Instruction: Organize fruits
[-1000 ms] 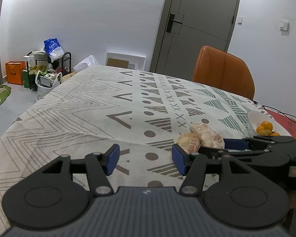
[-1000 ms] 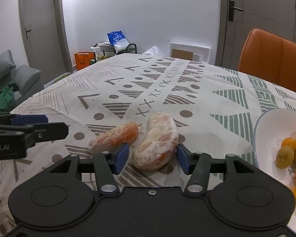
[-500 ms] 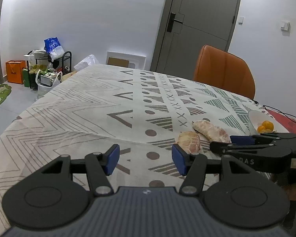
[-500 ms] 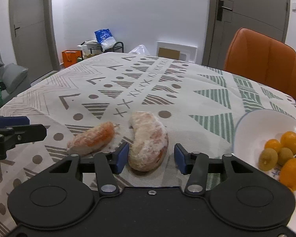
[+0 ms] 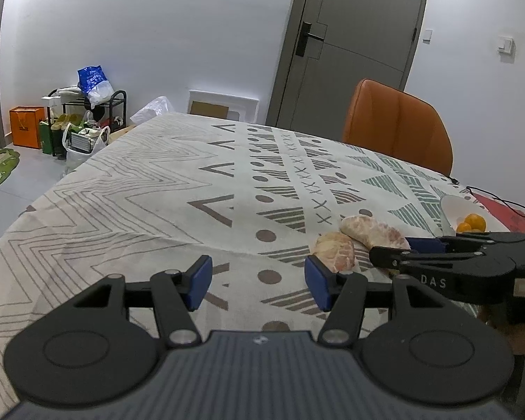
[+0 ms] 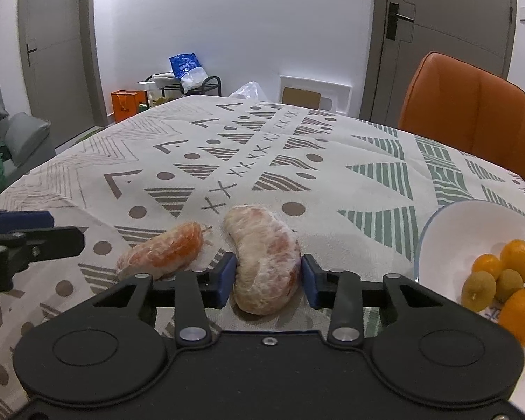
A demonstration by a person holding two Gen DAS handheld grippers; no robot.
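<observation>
**R gripper on big pomelo segment**

R gripper (image 6: 266, 281) pads bracket the larger peeled segment (image 6: 264, 255), touching or nearly; can't tell if clamped. Soft, juicy, membrane tears easily: squeeze lightly, mid-body. Smaller segment (image 6: 161, 255) just left; bowl (image 6: 437, 231) right. L gripper (image 5: 259, 281) spread wide, empty.

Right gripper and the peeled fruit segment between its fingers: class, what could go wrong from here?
1. The right gripper has its pads against the larger segment; the soft flesh may get squashed or slip out.
2. The smaller segment lies close beside the left finger and could be knocked during the lift.
3. The bowl already holds small fruits, so a dropped segment might roll them.
</observation>
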